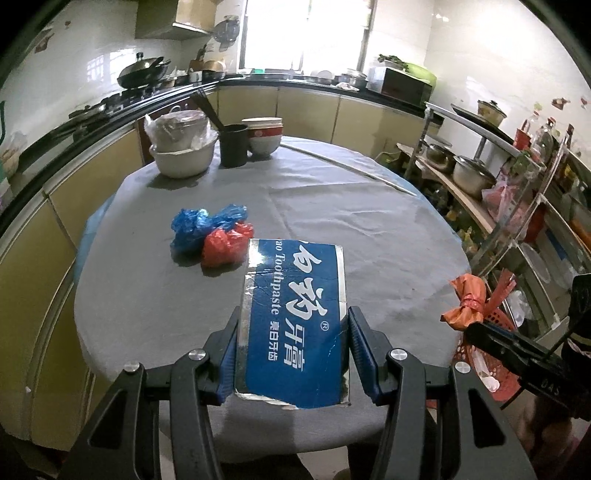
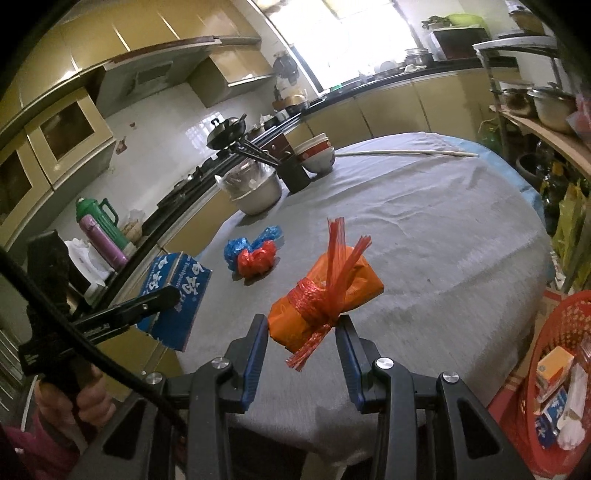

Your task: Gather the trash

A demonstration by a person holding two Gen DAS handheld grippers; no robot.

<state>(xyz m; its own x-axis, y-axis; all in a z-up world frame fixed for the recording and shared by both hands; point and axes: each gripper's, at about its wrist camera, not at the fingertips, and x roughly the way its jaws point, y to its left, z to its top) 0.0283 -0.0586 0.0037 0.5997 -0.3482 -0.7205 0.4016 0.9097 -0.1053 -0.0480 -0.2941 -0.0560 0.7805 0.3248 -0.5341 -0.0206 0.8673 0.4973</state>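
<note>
A round surface [image 1: 332, 206] under a grey cloth fills the middle of a kitchen. Beyond its far edge a bright window [image 1: 303, 33] lets in daylight above a black counter [image 1: 314, 79] on yellow cabinets [image 1: 306, 107]. Left of the surface the counter runs on past a stove [image 1: 122, 99] with a lidded wok [image 1: 142, 72], backed by a white tiled wall [image 1: 85, 70]. Right of the surface stands a metal rack [image 1: 517, 192] bearing pots [image 1: 472, 177]. Yellow wall cupboards [image 2: 66, 129] hang above the stove.
</note>
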